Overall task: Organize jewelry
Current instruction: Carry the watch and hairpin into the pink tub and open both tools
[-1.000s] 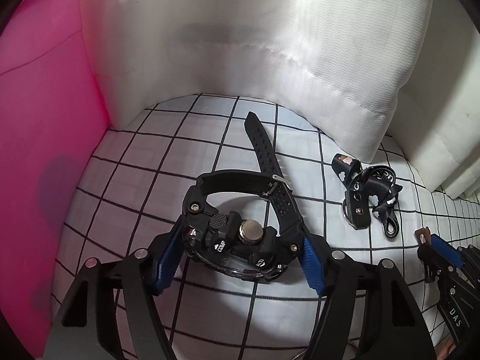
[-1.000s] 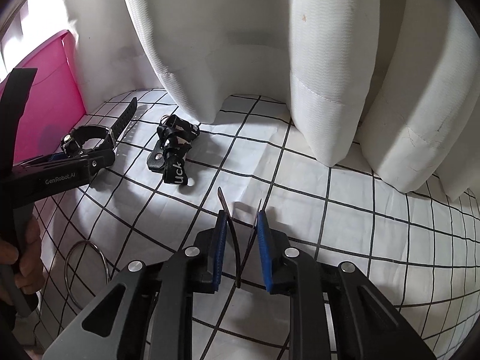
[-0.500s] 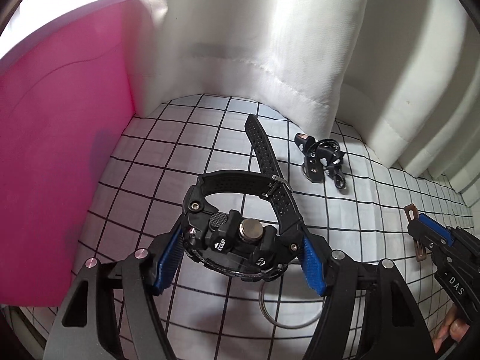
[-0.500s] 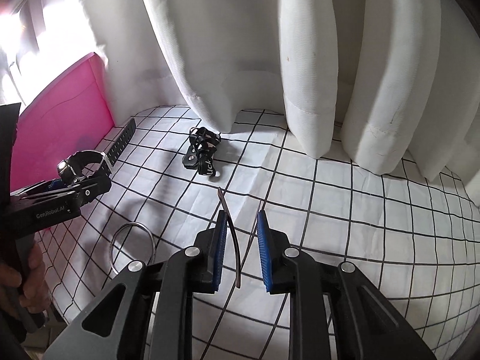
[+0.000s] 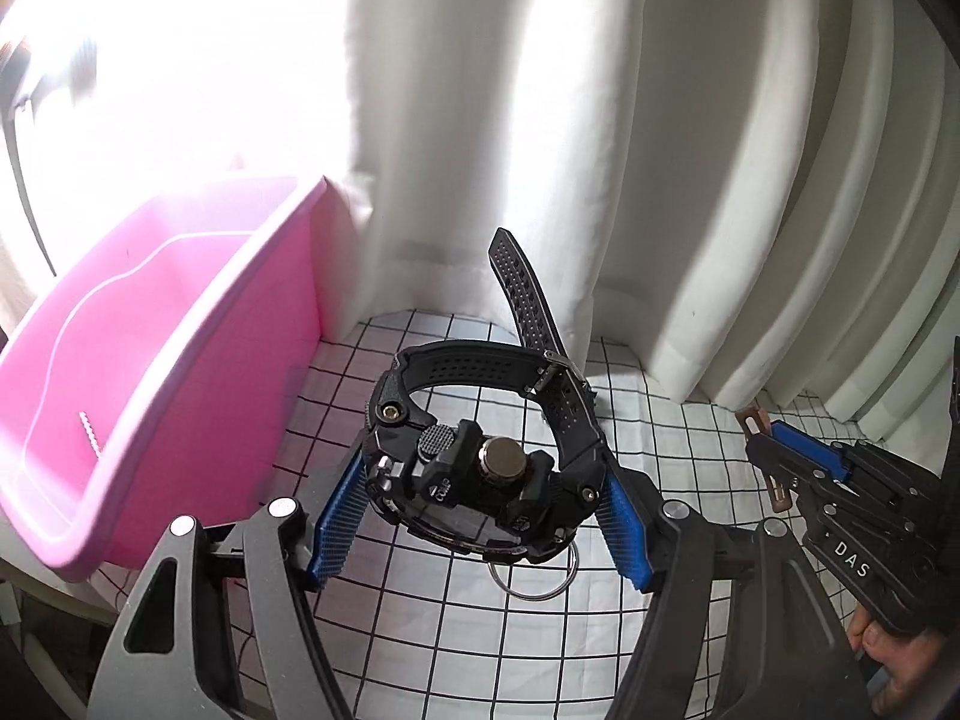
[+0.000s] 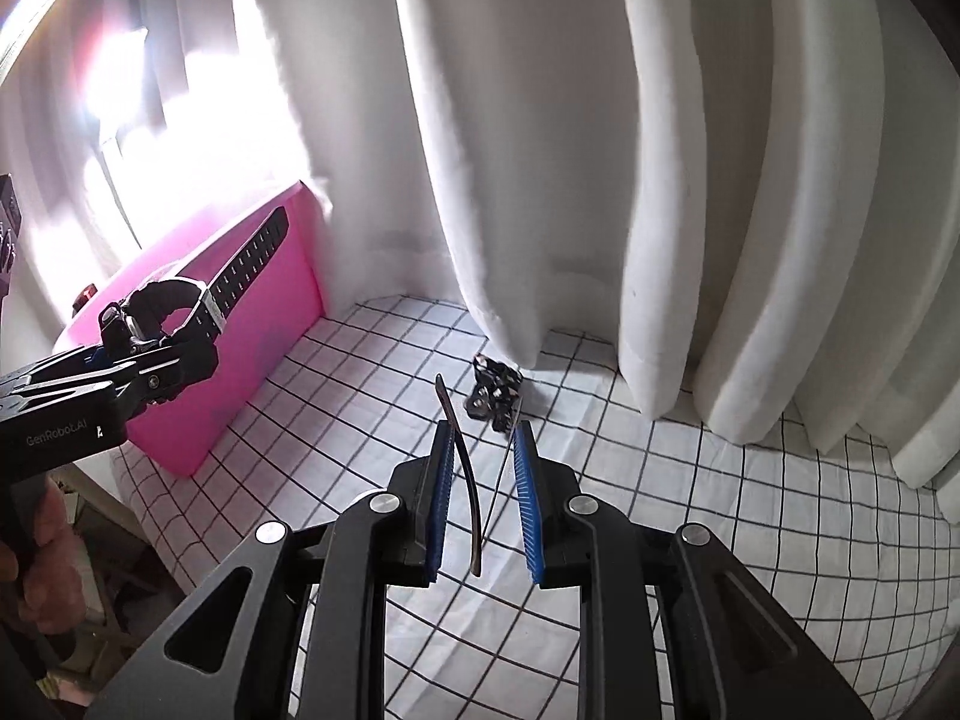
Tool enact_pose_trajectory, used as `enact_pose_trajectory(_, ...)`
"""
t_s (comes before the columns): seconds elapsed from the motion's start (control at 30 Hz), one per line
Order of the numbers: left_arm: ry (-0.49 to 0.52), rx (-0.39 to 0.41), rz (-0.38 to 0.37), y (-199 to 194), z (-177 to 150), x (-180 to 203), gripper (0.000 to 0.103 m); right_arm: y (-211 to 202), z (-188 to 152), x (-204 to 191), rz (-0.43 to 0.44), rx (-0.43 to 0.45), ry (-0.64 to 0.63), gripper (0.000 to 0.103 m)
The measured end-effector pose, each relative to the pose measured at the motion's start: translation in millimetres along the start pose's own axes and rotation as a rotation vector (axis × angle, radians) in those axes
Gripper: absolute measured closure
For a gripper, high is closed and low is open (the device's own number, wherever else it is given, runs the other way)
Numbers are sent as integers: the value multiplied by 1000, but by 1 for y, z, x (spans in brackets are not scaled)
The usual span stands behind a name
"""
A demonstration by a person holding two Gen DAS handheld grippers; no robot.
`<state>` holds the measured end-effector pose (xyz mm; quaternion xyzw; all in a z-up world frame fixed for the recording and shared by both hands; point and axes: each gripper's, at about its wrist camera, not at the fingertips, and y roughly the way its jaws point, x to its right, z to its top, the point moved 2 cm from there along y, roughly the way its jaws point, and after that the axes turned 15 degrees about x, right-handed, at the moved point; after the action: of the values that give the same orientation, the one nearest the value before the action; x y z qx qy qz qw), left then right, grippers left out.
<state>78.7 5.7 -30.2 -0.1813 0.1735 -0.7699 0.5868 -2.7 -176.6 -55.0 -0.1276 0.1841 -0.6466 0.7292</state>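
My left gripper (image 5: 480, 516) is shut on a chunky black sports watch (image 5: 480, 450), held in the air beside the open pink bin (image 5: 150, 360); it also shows in the right wrist view (image 6: 162, 312). My right gripper (image 6: 483, 468) is shut on a thin bronze hair clip (image 6: 462, 468), held above the checked cloth. The right gripper also shows in the left wrist view (image 5: 762, 438). A silver ring (image 5: 534, 576) lies on the cloth below the watch. A black strap bundle (image 6: 495, 396) lies by the curtain.
The pink bin (image 6: 240, 324) stands at the table's left end and holds a small pale chain (image 5: 90, 432). White curtain folds (image 6: 540, 150) hang along the back. The checked cloth (image 6: 720, 510) covers the table, whose edge drops off at the left.
Both grippers have risen and pulled back from the cloth. The left gripper has carried the watch up and left, so the bin's open inside now shows. The right gripper still holds the clip.
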Motion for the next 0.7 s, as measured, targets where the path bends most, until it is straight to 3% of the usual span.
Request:
enact_pose_trajectory(0.17, -41, 92, 38, -40, 35, -27, 37, -3, 38, -36, 79, 69, -52, 83)
enact_pose_trajectory(0.4, -61, 167, 184, -71, 67, -90, 37, 20, 85, -103, 218, 124, -118, 83)
enact_pose_trajectory(0.7, -96, 145, 339, -84, 65, -183, 37, 71, 117, -203, 386, 112, -211, 83)
